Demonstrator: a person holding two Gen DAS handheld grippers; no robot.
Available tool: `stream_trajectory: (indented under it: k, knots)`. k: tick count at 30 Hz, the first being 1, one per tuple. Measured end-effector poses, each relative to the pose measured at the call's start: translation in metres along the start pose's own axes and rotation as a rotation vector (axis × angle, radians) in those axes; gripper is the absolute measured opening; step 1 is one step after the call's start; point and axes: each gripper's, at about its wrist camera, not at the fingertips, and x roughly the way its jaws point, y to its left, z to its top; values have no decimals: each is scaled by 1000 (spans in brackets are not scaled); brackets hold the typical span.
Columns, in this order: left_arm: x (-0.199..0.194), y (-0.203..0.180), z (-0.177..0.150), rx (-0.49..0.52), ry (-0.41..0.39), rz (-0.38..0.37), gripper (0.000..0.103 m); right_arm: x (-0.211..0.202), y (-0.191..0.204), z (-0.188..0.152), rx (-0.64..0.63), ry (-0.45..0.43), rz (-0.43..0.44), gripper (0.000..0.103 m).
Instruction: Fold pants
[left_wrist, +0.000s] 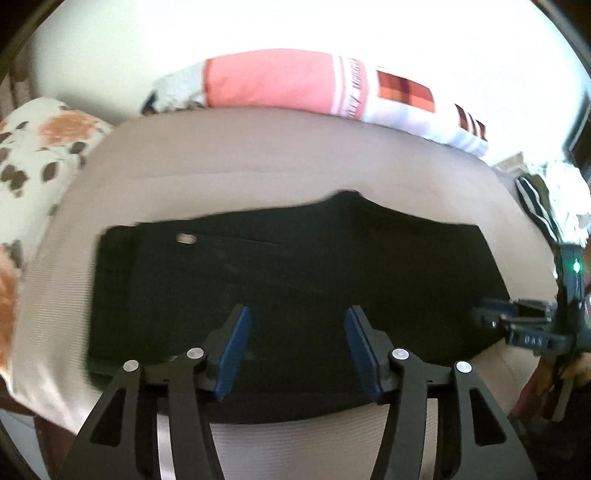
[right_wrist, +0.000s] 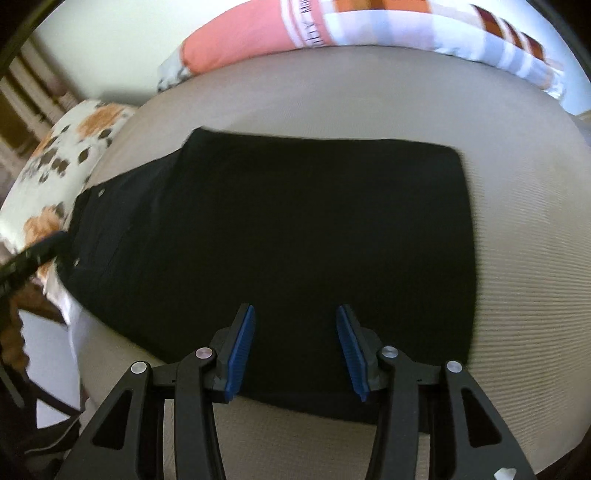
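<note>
Pants (right_wrist: 280, 236) lie flat on the bed (right_wrist: 517, 229) as a folded black rectangle, waistband end left, so I judge one fold left at most; my left claw (left_wrist: 295, 350) and right claw (right_wrist: 295, 349) hover spread over the near edge, holding nothing.

One black pants (left_wrist: 295, 280), two tools (left_wrist: 295, 354) (right_wrist: 295, 350), perhaps three pillows (left_wrist: 273, 83) (left_wrist: 424, 107) (left_wrist: 40, 147), one bed (right_wrist: 517, 240)

Right gripper (right_wrist: 295, 350), jaws apart, above black pants (right_wrist: 295, 229) on beige bedcover (right_wrist: 517, 240).
</note>
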Motion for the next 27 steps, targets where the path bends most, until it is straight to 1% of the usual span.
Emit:
stream_trajectory:
  k: [2,4,7,12,14,16,17,21,23,25,26,27]
  knots:
    - [-11,19,2,-24,-1,26,59,7,14,-1,-18,20,33,45]
    - [-16,39,4,-47,11,49,59,12,31,-1,-53,34,43,45]
    - [-20,64,3,-80,22,80,60,20,53,-1,-91,58,73,45]
    - [-16,118,2,-143,48,137,60,33,83,5,-131,85,132,45]
    - [-11,140,0,-185,66,125,60,38,93,9,-139,97,163,45]
    - [-5,162,-2,-243,70,113,59,40,97,13,-139,108,170,45]
    - [-2,169,-3,-258,73,100,60,40,99,17,-130,116,184,45]
    - [16,199,-6,-311,124,-20,59,33,98,30,-89,92,218,49]
    - [24,210,-5,-332,148,-119,59,26,95,37,-58,71,220,49]
    - [31,218,-3,-346,163,-215,59,19,93,44,-30,52,196,50]
    - [35,222,0,-341,172,-288,59,16,91,46,-16,44,185,50]
    - [39,225,2,-339,185,-337,59,14,89,49,2,35,172,51]
